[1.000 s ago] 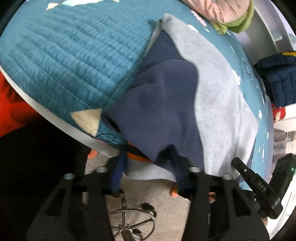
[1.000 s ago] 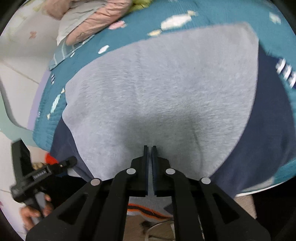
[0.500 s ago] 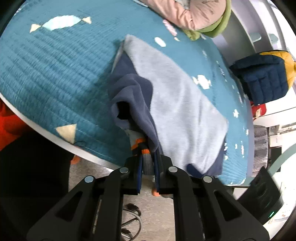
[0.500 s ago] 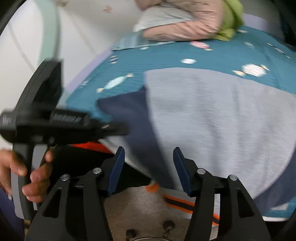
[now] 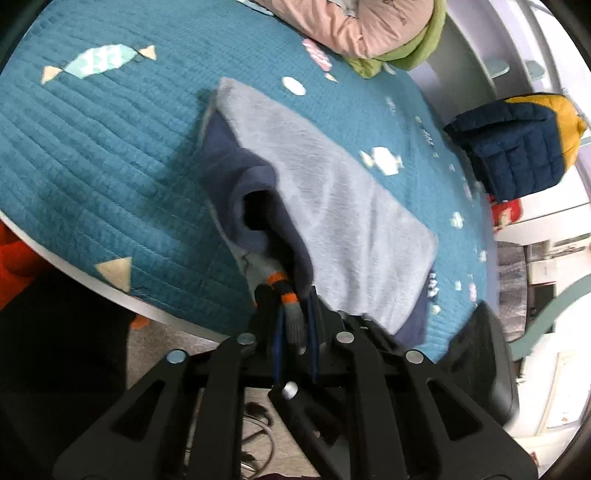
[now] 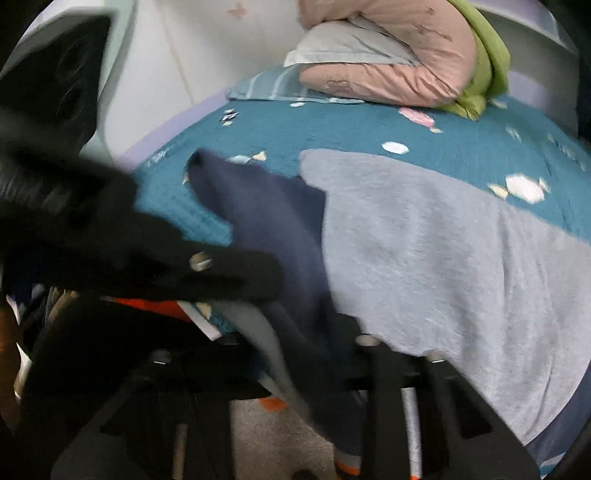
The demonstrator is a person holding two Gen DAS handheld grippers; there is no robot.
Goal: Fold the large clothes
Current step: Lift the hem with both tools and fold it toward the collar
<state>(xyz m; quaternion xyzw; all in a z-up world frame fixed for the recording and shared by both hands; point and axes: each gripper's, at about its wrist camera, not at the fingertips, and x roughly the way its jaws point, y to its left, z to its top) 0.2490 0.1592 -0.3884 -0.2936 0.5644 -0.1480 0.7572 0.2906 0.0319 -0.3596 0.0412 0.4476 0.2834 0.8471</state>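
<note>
Folding sweater: sleeve stage, mid-task

Lying flat on the teal quilted bed (image 5: 92,155), grey sweater (image 5: 343,206) w/ body spread far-to-near, navy panels at the edges. Left sleeve (image 5: 255,206) already lifted off the bed and bunched up, cuff (image 5: 291,314) w/ orange stripes pinched tight in left gripper (image 5: 295,332), jaws nearly together on the knit. Right gripper (image 6: 295,369) closing, jaws narrow, navy and grey cloth of that same sleeve running down between them near the bed edge; too blurred to tell if pads press yet.

Done so far, by the look: garment laid out, smoothed, one sleeve picked up. Left: carrying that sleeve across onto the grey body, same for the other side, then folding body in half or thirds. Probably under halfway.

Elsewhere: pink and green bedding (image 5: 369,26) piled at far end, navy puffer jacket (image 5: 513,151) off to the right, not touched.
</note>
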